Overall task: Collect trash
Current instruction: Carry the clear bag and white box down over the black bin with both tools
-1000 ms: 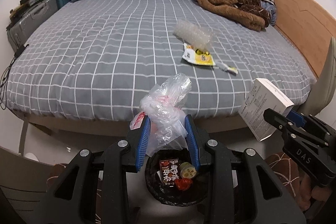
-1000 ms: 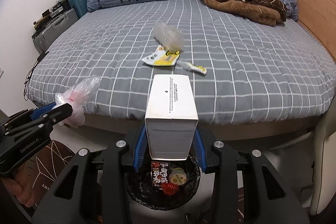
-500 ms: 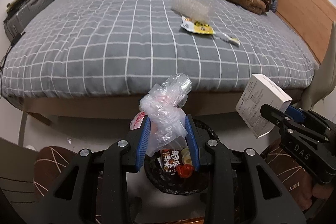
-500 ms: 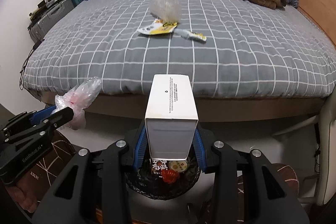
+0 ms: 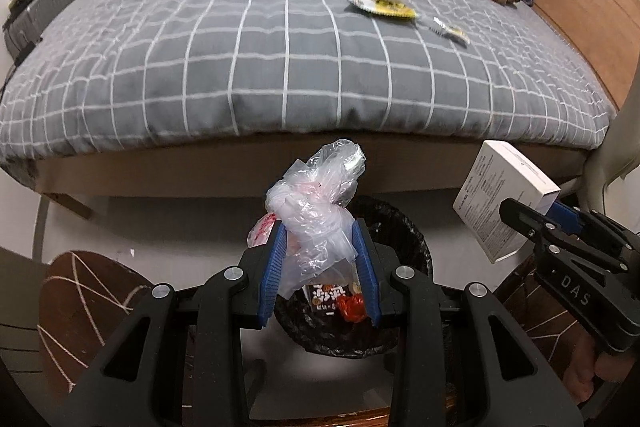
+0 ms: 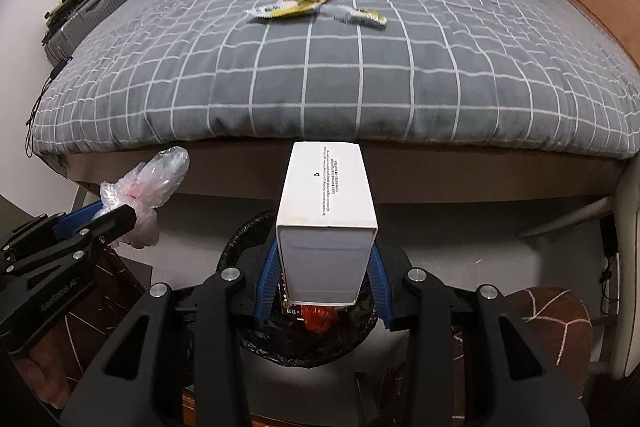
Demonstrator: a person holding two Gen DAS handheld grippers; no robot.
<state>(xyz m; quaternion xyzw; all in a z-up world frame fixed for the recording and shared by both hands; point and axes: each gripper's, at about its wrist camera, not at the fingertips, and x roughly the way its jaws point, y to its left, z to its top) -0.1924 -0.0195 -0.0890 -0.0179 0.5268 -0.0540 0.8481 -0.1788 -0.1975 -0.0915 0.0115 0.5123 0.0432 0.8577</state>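
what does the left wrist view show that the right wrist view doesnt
Only the left wrist view shows the printed side of the white box and the packet in the bin.

Only the right wrist view shows the box's top panel with its small print, and the left hand-held gripper from the side.

Both show the plastic bag and box clamped above the bin, the red scrap inside, and wrappers on the bed.

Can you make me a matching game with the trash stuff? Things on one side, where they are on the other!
Things:
1. white box
2. plastic bag
3. yellow wrapper
4. red scrap

Places:
A. lying on the bed
B. inside the trash bin
C. in the right claw
D. in the left claw

Pairs: 1-C, 2-D, 3-A, 4-B
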